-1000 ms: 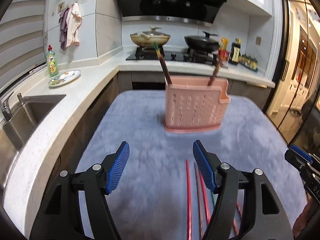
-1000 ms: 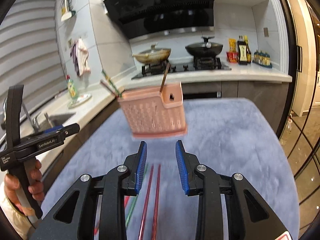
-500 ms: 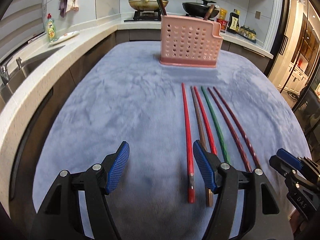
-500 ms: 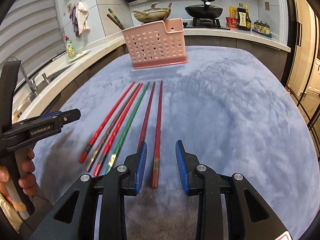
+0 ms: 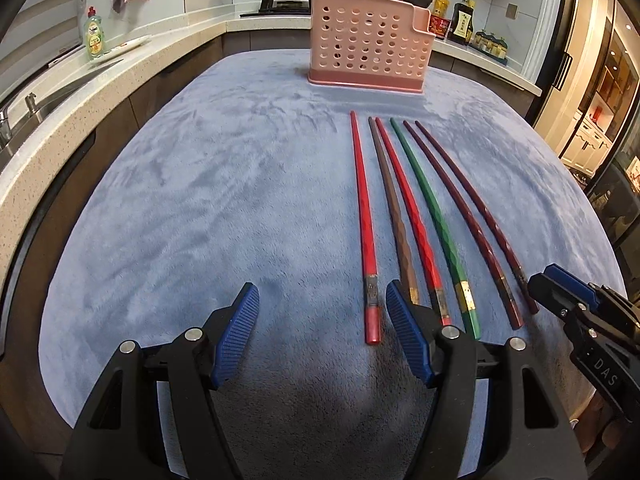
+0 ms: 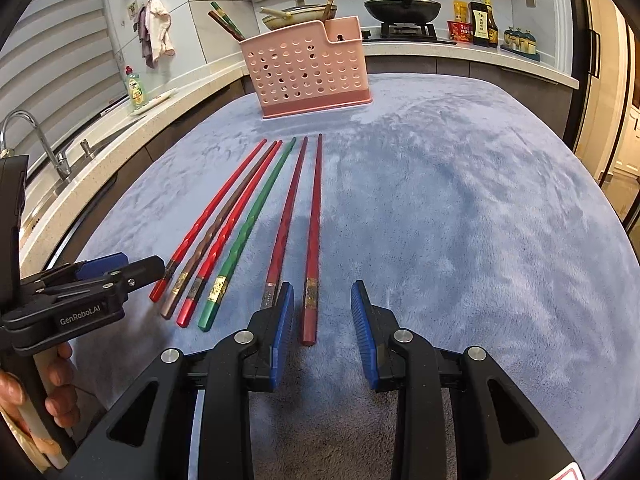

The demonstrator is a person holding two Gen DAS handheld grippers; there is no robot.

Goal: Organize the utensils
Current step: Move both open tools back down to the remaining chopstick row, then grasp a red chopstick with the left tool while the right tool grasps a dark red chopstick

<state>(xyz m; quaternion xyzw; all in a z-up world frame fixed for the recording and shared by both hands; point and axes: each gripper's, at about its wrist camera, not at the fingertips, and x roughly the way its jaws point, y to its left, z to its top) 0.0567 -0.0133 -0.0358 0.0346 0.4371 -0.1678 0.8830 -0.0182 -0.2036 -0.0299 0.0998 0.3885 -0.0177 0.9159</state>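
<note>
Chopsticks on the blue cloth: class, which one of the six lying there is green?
The green chopstick is fourth from the left in the left wrist view, between a bright red chopstick and two dark maroon ones. It is the only green one lying down.

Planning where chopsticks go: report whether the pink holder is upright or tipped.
Upright: the pink perforated plastic holder stands on its flat base on the blue cloth, chopsticks poking out the top.
</note>
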